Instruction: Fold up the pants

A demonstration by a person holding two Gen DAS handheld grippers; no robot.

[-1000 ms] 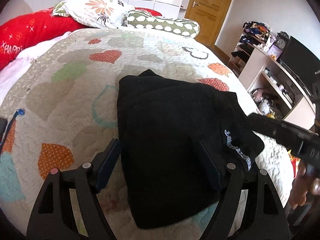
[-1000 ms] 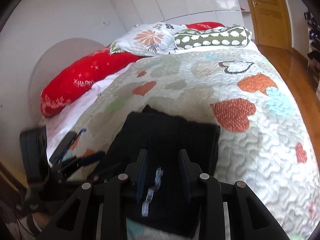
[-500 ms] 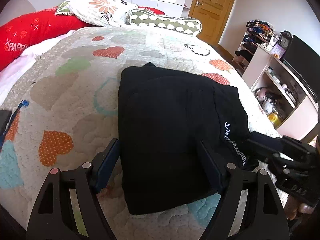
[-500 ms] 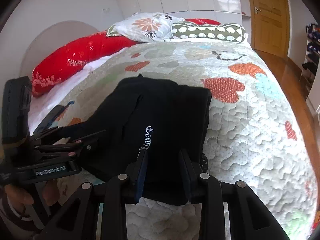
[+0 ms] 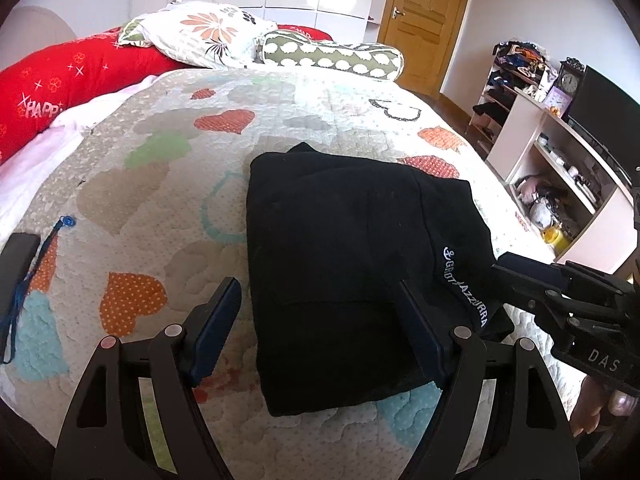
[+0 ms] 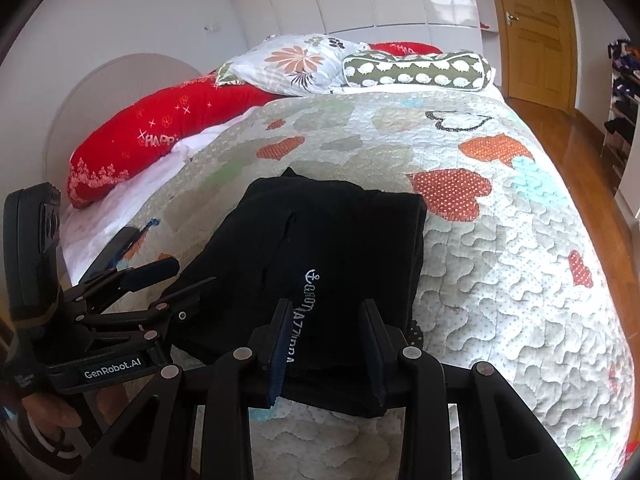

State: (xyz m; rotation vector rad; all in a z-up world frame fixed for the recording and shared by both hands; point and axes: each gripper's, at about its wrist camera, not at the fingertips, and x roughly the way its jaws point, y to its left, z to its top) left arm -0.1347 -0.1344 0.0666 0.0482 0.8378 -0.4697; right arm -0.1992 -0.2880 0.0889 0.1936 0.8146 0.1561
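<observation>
- The black pants [image 5: 340, 264] lie folded into a compact stack on the heart-patterned quilt [image 5: 152, 184], near the bed's near edge.
- The left gripper [image 5: 320, 320] hovers low over the stack's near edge, its fingers spread wide and holding nothing.
- The right gripper [image 6: 326, 336] points across the stack's near right corner, its fingers partly open with the fabric lying between them, nothing clamped.
- Pillows [image 5: 208, 36] sit at the far end.

Black pants [image 5: 344, 264], folded into flat rectangular stack, white lettering on edge, lying on quilt.
</observation>
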